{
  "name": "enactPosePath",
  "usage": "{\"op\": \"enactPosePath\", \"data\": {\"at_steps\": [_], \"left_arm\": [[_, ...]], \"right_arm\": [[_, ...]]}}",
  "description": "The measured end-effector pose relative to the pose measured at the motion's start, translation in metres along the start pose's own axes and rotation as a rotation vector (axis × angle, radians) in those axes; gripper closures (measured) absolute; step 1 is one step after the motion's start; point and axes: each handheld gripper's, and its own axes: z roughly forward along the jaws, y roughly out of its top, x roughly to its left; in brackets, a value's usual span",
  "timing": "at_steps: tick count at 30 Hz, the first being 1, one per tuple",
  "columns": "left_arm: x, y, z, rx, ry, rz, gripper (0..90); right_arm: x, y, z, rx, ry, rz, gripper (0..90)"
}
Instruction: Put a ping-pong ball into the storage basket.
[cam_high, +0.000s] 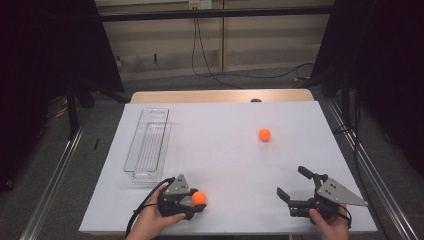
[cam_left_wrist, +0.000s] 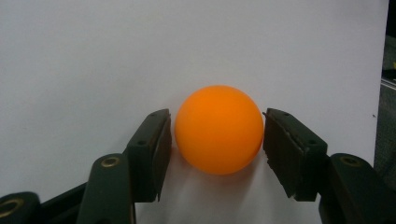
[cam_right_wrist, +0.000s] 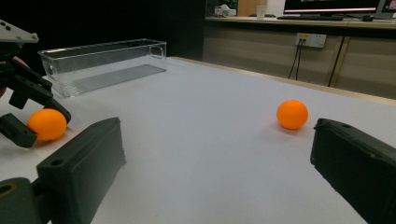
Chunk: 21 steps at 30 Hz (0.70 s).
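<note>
An orange ball (cam_high: 199, 198) rests on the white table sheet near the front edge, between the two jaws of my left gripper (cam_high: 200, 201). In the left gripper view the ball (cam_left_wrist: 218, 129) sits between the pads of the left gripper (cam_left_wrist: 217, 135); the right pad is at its side and a thin gap shows at the left pad. A second orange ball (cam_high: 264, 134) lies alone farther back, right of centre. My right gripper (cam_high: 291, 181) stands open at the front right with nothing in it; past its jaws lies the second ball (cam_right_wrist: 292, 114).
A clear plastic bin (cam_high: 147, 145) stands lengthwise on the left side of the white sheet (cam_high: 220, 165), just behind the left hand. Dark curtains and metal rails flank the table; cables run across the floor beyond its far edge.
</note>
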Motion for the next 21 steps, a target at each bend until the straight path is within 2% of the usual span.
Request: {"op": "enactPosePath", "data": {"at_steps": [21], "left_arm": [[0.0004, -0.0003, 0.0004, -0.008, 0.004, -0.010, 46.4]], "right_arm": [[-0.0003, 0.0004, -0.0009, -0.004, -0.004, -0.003, 2.2]]}}
